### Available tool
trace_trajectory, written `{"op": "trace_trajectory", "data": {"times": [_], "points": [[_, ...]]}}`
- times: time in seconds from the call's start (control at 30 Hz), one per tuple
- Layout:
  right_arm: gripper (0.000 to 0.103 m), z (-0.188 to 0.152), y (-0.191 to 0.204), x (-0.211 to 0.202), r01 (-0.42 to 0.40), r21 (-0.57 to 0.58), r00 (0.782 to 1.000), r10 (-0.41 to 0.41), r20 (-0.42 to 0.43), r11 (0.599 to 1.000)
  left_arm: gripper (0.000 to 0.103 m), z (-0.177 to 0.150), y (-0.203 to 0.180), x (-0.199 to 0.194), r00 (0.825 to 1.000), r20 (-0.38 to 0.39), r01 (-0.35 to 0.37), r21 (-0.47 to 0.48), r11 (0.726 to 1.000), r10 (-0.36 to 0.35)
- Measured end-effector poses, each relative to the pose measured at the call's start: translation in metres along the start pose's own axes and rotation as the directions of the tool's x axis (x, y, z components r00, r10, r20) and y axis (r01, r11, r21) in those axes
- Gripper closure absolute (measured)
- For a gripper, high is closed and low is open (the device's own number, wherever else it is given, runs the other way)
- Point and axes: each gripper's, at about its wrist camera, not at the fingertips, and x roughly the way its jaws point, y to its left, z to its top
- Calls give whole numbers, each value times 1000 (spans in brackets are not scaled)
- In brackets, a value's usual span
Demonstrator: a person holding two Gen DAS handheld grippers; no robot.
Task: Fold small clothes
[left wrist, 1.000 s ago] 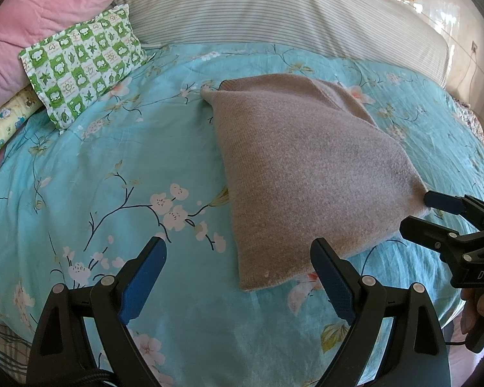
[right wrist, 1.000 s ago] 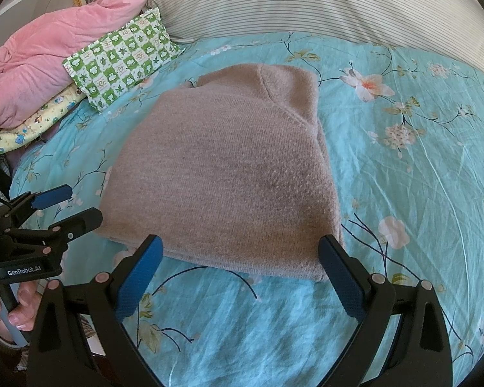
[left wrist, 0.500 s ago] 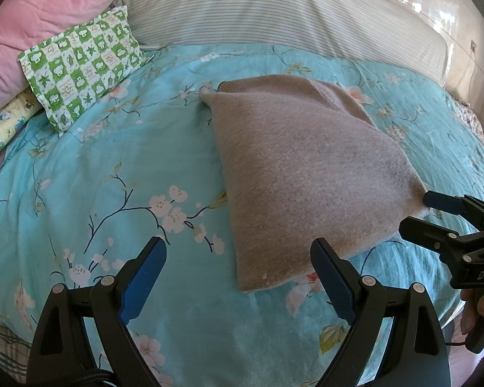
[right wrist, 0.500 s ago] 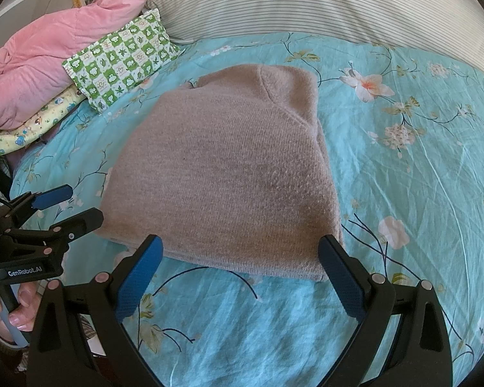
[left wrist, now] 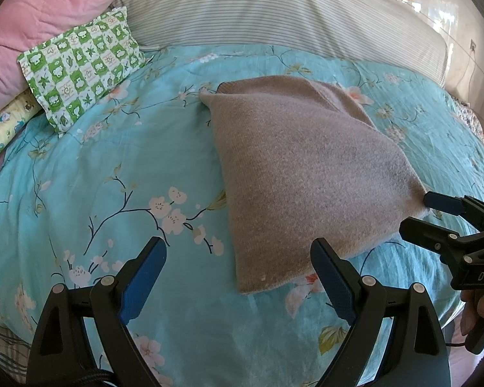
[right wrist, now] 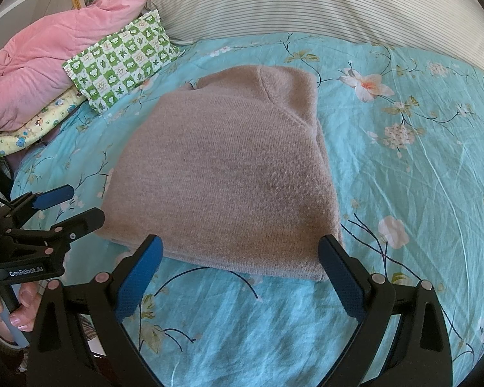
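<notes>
And here we are over the bed (left wrist: 80, 167), its turquoise floral sheet filling both views. Dead centre lies the brown knitted garment (left wrist: 303, 167), folded into a compact block, flat on the sheet; in the right wrist view it (right wrist: 229, 174) sits right in the middle of the frame, its near edge just above the blue pads.

Left tongs (left wrist: 238, 277) at the bottom of their own view: spread wide, nothing between them, the right-hand pad just overlapping the garment's lower corner in the picture, though contact cannot be judged. The same left tongs (right wrist: 71, 206) show at the left edge of the right wrist view, parted, tips just beside the garment's left edge, with fingers (right wrist: 22, 306) wrapped around the handle below.

Right tongs (right wrist: 242, 274) also wide apart and holding nothing, framing the garment's near edge. From the left wrist view the right tongs (left wrist: 416, 213) come in from the right edge, parted, upper blue tip right at the garment's right corner; whether it touches is unclear.

Upper left of both views: a green checked pillow (left wrist: 80, 71), with a pink quilt (left wrist: 42, 22) behind it. Across the top runs a striped bolster (left wrist: 274, 9).
</notes>
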Motion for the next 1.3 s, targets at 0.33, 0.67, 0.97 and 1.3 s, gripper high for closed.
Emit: {"op": "trace_trajectory", "data": {"times": [0.33, 0.67, 0.97, 1.3], "points": [[6, 1, 4, -3, -2, 10, 1000, 2, 9, 1000, 12, 1, -3, -1, 1000, 12, -9, 3, 1000, 9], [6, 6, 4, -8, -15, 24, 1000, 14, 25, 1000, 12, 7, -3, -3, 999, 34, -18, 13, 1000, 17], [6, 13, 0, -6, -9, 37, 999, 8, 33, 999, 12, 19, 12, 0, 998, 42, -48, -22, 999, 49], [6, 16, -3, -7, -19, 37, 999, 17, 39, 999, 12, 20, 8, 1, 998, 35, -55, -24, 998, 56]]}}
